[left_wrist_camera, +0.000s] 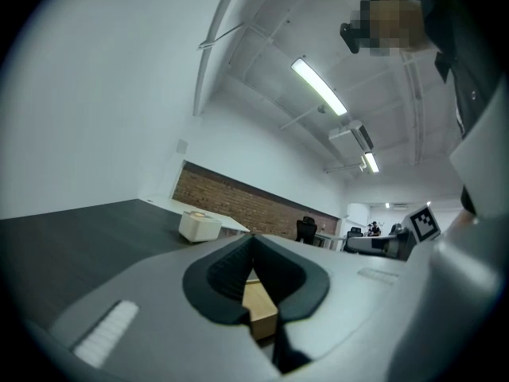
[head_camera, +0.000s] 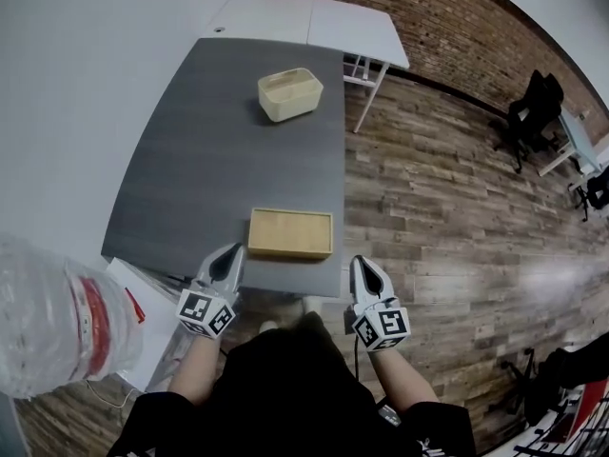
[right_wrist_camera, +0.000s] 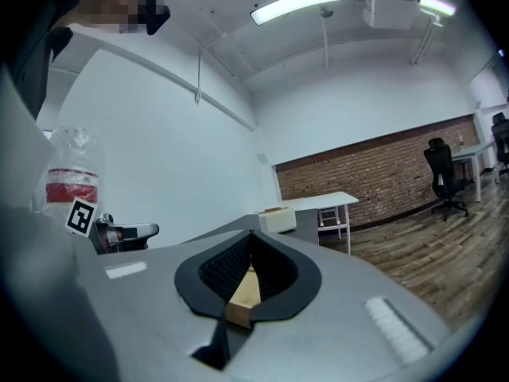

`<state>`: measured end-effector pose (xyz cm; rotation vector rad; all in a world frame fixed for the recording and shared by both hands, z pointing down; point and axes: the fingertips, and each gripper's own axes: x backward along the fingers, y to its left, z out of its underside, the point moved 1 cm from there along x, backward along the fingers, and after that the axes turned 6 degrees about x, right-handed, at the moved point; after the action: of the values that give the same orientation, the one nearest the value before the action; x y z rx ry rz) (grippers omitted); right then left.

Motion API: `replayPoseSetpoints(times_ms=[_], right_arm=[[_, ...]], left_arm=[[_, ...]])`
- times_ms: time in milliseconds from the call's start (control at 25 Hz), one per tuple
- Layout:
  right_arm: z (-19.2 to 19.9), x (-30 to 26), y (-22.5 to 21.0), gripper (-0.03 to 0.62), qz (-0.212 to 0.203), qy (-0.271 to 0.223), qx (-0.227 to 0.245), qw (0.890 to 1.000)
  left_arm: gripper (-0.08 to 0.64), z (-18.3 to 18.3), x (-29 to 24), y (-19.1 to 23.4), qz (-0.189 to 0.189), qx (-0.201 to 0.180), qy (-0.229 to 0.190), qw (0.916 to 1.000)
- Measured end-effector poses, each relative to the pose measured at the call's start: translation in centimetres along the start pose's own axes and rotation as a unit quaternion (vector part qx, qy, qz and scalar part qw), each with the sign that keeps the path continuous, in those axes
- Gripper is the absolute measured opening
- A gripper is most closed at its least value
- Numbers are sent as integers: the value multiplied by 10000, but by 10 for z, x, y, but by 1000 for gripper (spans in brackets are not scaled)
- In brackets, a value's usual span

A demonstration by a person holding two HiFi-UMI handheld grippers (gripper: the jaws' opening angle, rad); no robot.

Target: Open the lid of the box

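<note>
A flat wooden box (head_camera: 291, 233) with a light bamboo top lies at the front edge of the dark grey table (head_camera: 209, 160). My left gripper (head_camera: 232, 254) is just off its front left corner, shut and holding nothing. At the table's front right corner, a little right of the box, my right gripper (head_camera: 363, 265) is also shut and holding nothing. In the left gripper view the closed jaws (left_wrist_camera: 253, 237) frame a slice of the wooden box (left_wrist_camera: 259, 307). The right gripper view has the same box (right_wrist_camera: 242, 298) showing below its shut tips (right_wrist_camera: 251, 235).
A cream box (head_camera: 289, 93) stands far back on the table. Behind the grey table is a white table (head_camera: 314, 19). A clear plastic bottle (head_camera: 52, 317) looms at the near left. Wood floor (head_camera: 447, 217) and black office chairs (head_camera: 533, 112) lie to the right.
</note>
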<state>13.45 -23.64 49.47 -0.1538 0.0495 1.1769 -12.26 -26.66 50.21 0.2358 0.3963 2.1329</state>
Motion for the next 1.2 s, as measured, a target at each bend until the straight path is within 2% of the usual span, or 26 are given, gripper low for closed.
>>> replayPoseSetpoints(times_ms=[200,400,480,560,680,880,1200], right_arm=[[-6,-33,-17,3,-194,28,29,9998],[7,-57,-27,3,-385,272,71,9989],[12,-65,-31,5,-443,393,81,9982],[20,-73,-33,6,-480,505,48,9976],[34,-82,-36,8,-512,704,-9,9962],[63,-92,-37,15,-547,1160,-118,9917],[105,-103,-35,82,-596,1872,-488,9793]], left_arm=[[0,-4,-24,7,-148,-178,134,9996],[0,14,-40,23,-449,-204,480,9976],[21,27,-46,31,-587,-127,763,9953],[91,44,-49,41,-730,-15,1125,9910],[104,64,-51,55,-968,128,1454,9845],[115,81,-55,73,-1245,351,1697,9770],[120,98,-60,86,-1428,655,1898,9692]])
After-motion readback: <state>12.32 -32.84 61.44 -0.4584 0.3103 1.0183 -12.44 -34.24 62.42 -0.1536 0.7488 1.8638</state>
